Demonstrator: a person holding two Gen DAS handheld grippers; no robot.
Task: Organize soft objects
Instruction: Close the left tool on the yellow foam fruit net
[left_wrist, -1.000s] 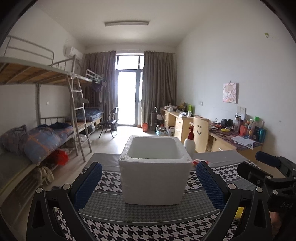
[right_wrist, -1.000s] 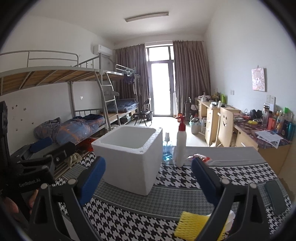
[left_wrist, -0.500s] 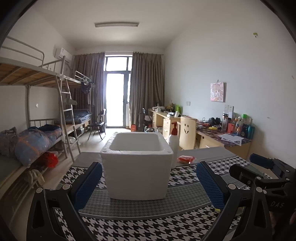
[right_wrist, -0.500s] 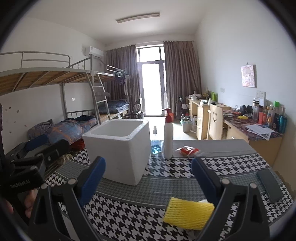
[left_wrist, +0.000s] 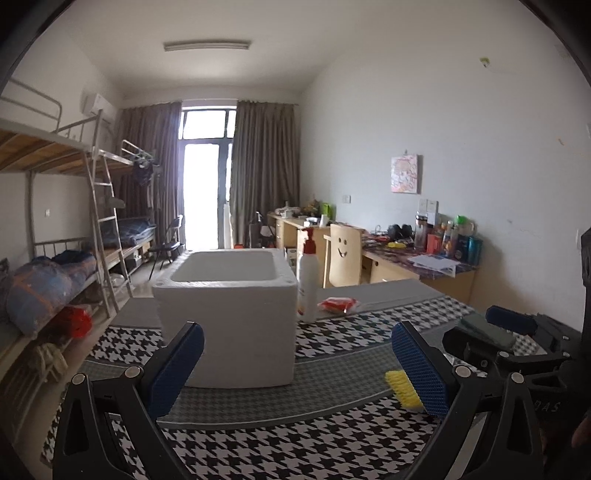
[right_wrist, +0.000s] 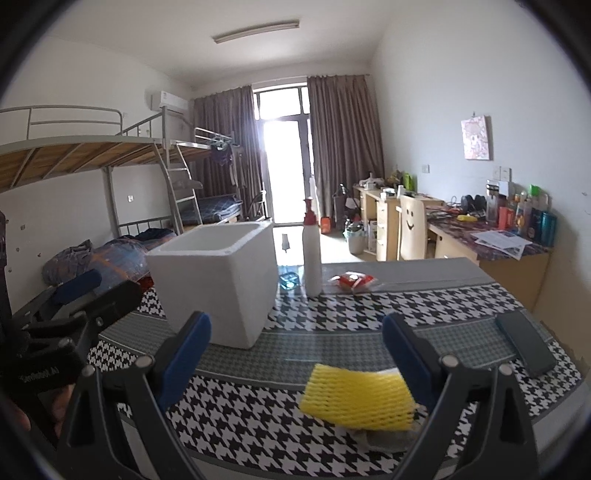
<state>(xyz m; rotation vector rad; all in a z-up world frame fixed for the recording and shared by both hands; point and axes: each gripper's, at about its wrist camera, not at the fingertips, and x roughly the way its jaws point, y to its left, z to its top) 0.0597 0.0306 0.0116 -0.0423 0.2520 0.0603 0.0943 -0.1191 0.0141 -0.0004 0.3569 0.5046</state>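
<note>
Table (right_wrist: 424, 302) under a houndstooth cloth fills the foreground of both views. White foam box (left_wrist: 227, 317), open-topped, stands on it left of centre. White pump bottle (right_wrist: 312, 254) with a red head stands upright just right of the box; a red-and-white packet (right_wrist: 352, 281) lies near its base.

Left gripper (left_wrist: 295, 369): jaws wide apart, empty, facing the box front. Right gripper (right_wrist: 295, 354): jaws wide apart, empty, above the cloth.

Yellow foam net (right_wrist: 356, 398), the soft item, lies flat on the cloth near the table's front edge, partly behind the right gripper's right finger; something pale shows under it, possibly another piece. Dark flat case (right_wrist: 524, 341) lies well to its right.
</note>
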